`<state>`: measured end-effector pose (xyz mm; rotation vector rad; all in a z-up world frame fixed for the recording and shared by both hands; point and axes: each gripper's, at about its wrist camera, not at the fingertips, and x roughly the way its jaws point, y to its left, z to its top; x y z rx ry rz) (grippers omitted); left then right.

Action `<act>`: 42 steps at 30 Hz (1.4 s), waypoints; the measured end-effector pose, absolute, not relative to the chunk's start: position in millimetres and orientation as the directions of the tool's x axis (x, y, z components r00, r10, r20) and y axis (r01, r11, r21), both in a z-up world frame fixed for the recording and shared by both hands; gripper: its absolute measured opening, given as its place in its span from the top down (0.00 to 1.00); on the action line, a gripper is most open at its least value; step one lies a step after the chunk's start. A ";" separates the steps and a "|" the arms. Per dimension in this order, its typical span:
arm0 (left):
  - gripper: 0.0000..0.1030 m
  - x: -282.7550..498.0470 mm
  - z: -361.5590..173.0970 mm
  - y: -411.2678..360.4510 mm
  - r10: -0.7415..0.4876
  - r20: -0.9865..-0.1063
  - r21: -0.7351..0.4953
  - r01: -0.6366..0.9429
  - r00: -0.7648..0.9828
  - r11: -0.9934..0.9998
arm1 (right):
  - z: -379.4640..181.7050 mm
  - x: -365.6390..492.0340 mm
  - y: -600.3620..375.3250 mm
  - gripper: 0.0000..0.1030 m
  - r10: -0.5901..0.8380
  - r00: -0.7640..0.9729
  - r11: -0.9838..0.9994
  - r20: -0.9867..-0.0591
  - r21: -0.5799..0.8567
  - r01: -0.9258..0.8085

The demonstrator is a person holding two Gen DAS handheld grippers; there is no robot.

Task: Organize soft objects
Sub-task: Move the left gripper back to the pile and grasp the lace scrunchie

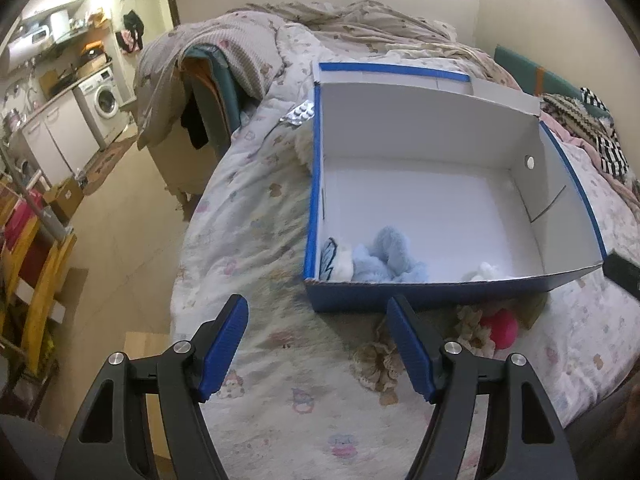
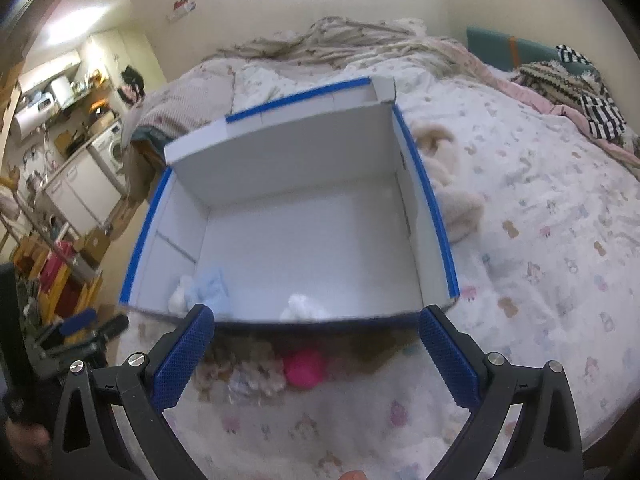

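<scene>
An open blue cardboard box (image 1: 556, 184) with a white inside stands on the bed; it also shows in the right wrist view (image 2: 436, 216). A light blue plush toy (image 1: 384, 258) and a small white plush (image 1: 486, 272) lie at its near wall, also seen from the right wrist as blue plush (image 2: 210, 286) and white plush (image 2: 302, 306). A pink ball (image 1: 500, 326) (image 2: 302, 366) and a beige lace scrunchie (image 1: 376, 362) lie on the bedspread before the box. A cream plush (image 2: 452, 184) lies beside the box. My left gripper (image 1: 318, 340) and right gripper (image 2: 316, 350) are open and empty.
A blister pack of pills (image 1: 298, 114) lies on the bed left of the box. Rumpled quilts (image 1: 360, 20) and striped clothes (image 2: 592, 112) pile at the far side. The bed edge drops to the floor (image 1: 132, 220) on the left, with a washing machine (image 1: 102, 100) beyond.
</scene>
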<state>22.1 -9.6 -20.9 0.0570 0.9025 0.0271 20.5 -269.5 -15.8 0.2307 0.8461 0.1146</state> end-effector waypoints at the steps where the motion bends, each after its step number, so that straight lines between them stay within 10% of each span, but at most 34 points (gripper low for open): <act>1: 0.33 22.6 -22.0 -7.0 0.043 -0.788 0.051 -0.005 0.614 0.999 | -17.9 19.8 -269.3 0.00 0.188 0.648 0.971 -0.738 0.239 -0.010; 23: 0.33 59.2 -96.9 0.2 -0.059 -0.947 -0.088 -0.079 0.315 0.993 | -80.1 45.0 -288.6 0.00 0.207 0.418 0.944 -0.885 0.292 0.151; 35: 0.55 78.9 -129.0 -29.1 -0.093 -0.969 -0.099 -0.016 0.228 0.995 | -88.0 55.4 -285.3 0.00 0.216 0.386 0.948 -0.897 0.287 0.137; 37: 0.76 81.4 -132.9 -28.4 -0.110 -0.973 -0.117 -0.020 0.205 0.993 | -89.5 57.2 -284.7 0.00 0.220 0.381 0.948 -0.898 0.288 0.131; 42: 0.89 85.1 -137.4 -22.6 -0.180 -0.971 -0.190 -0.052 0.157 0.980 | -94.6 60.1 -284.1 0.00 0.228 0.364 0.948 -0.903 0.291 0.130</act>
